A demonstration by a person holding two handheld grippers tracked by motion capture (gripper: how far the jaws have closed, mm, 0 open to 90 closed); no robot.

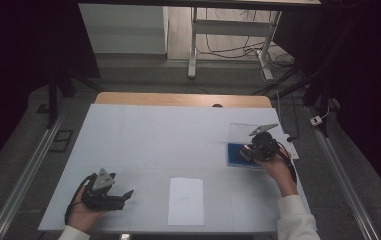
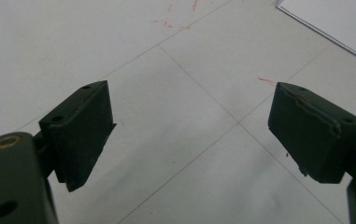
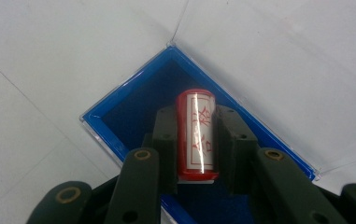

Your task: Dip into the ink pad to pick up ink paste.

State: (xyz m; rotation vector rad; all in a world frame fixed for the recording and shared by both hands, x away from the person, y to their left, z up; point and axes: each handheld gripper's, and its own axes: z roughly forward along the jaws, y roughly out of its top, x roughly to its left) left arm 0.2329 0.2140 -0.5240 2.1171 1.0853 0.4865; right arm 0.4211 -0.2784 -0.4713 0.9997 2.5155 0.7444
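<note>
One container on the bench here: a shallow blue box with clear plastic walls, its clear lid standing open behind it in the high view, over at the right side of the bench. The inside is lined in dark blue, and the right gripper is down over that lining with its jaws clamped on a red stamp, one pad on each side of the barrel. The stamp is a short red cylinder with a white label running along it; the label carries red characters, two by the look of it, but they are too glossy and skewed to read. Whether the stamp's lower end touches the lining or hangs just above it, I cannot tell. In the high view the right gripper sits right over the blue box, held by the person's right hand. Count so far: one box, one stamp, one sheet of white paper lying flat near the front edge of the bench, between the two hands. Over on the left, the left gripper has its jaws spread wide with nothing between them, just bare bench with faint seams and a few small red marks. A corner of the paper shows at the upper right of the left gripper view.
</note>
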